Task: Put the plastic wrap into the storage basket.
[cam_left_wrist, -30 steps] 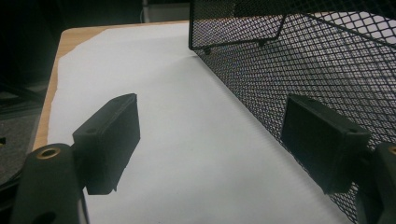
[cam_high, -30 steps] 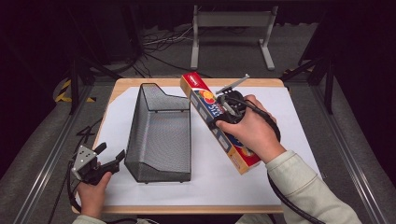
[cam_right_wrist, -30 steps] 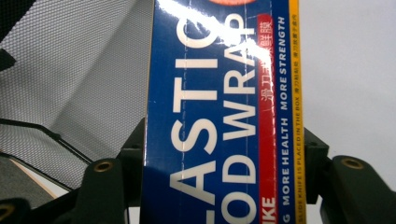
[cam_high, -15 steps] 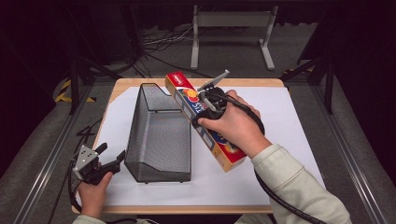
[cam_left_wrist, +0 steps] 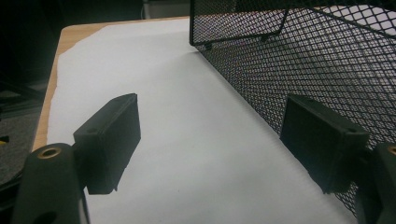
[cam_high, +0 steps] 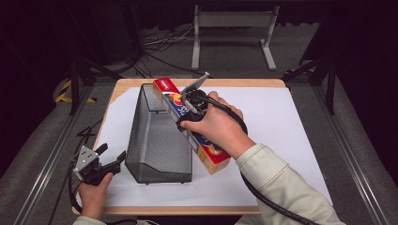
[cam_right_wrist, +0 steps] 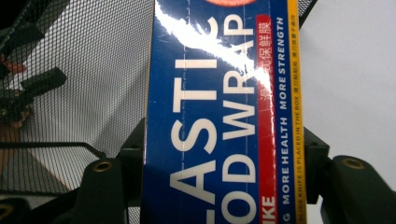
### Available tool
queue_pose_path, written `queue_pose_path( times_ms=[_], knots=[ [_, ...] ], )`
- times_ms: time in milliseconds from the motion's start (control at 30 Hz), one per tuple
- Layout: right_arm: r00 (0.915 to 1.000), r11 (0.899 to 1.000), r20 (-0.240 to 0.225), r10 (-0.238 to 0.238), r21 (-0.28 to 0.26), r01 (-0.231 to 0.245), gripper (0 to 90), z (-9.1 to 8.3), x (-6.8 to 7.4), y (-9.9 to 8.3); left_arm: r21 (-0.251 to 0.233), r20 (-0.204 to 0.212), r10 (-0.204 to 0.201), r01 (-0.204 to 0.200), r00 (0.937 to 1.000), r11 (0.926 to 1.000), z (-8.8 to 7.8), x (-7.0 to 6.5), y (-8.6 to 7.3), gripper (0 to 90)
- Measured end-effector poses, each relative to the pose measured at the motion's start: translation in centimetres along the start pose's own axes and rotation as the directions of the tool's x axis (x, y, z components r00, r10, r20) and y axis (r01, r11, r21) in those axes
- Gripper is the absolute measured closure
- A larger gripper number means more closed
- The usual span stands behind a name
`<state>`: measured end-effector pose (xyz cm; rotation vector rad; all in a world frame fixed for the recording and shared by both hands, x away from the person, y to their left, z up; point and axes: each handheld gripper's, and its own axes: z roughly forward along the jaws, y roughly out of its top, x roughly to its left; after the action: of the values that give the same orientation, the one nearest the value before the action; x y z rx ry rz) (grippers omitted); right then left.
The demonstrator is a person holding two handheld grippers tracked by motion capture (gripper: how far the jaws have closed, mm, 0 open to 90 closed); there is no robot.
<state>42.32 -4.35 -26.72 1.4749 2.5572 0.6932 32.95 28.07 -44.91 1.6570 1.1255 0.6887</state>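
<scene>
A long plastic food wrap box [cam_high: 211, 151], red and blue, hangs tilted over the right rim of a black mesh basket [cam_high: 157, 136]. My right gripper [cam_high: 187, 112] is shut on the box, which shows between its jaws as a blue face with white lettering [cam_right_wrist: 219, 116]. The basket's mesh [cam_right_wrist: 70, 84] lies to the left of the box in the right gripper view. My left gripper [cam_high: 110, 161] rests open at the table's front left, just left of the basket wall [cam_left_wrist: 299, 60], with nothing between its pads.
White paper [cam_high: 281, 126] covers the wooden table [cam_high: 244, 83]. A metal stand [cam_high: 232, 28] and cables lie on the floor beyond the table. Dark rails run along both sides.
My right hand has carried the wrap box leftward, from the paper right of the basket to over the basket's right rim. The left hand has stayed put.
</scene>
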Motion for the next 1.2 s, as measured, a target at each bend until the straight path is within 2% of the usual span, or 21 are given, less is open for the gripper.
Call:
queue_pose_path(
  times_ms=[200,333,500,567,600,700,733,1200],
  knots=[
    [0.9999,1.000,0.012,0.006,0.000,-0.006,40.2,0.8,1.3,0.4,0.005,0.002,0.000,0.000,1.0000,1.0000,0.1,0.0,0.0,20.9],
    [0.9988,0.999,0.033,0.036,0.011,-0.036,40.2,1.6,2.1,0.5,0.002,0.001,0.000,0.000,1.0000,1.0000,0.1,0.0,0.0,20.9],
    [0.9975,0.997,0.010,0.070,0.031,-0.070,40.2,2.6,2.3,0.5,0.004,0.004,0.003,-0.003,1.0000,1.0000,0.1,-0.1,0.0,20.9],
    [0.9974,0.997,0.020,0.070,0.023,-0.070,40.2,3.0,2.4,0.4,0.003,0.004,0.004,-0.004,1.0000,1.0000,0.1,0.0,0.0,20.9],
    [0.9958,0.996,0.034,0.085,0.020,-0.086,40.2,3.2,2.6,0.3,0.003,0.003,0.004,-0.004,1.0000,1.0000,0.1,0.0,0.0,20.9],
    [0.9949,0.996,0.052,0.087,0.008,-0.088,40.1,3.7,2.9,0.2,0.003,0.004,0.000,0.000,1.0000,1.0000,0.1,0.0,0.0,20.9],
    [0.9944,0.996,0.065,0.083,0.003,-0.084,40.1,4.3,3.2,0.1,0.007,0.005,0.002,-0.002,1.0000,1.0000,0.1,0.0,0.0,20.9],
    [0.9929,0.998,0.105,0.056,0.015,-0.058,39.8,6.6,4.0,-0.3,0.010,0.007,0.007,-0.007,1.0000,0.9999,0.1,-0.1,0.0,20.8]
  ],
)
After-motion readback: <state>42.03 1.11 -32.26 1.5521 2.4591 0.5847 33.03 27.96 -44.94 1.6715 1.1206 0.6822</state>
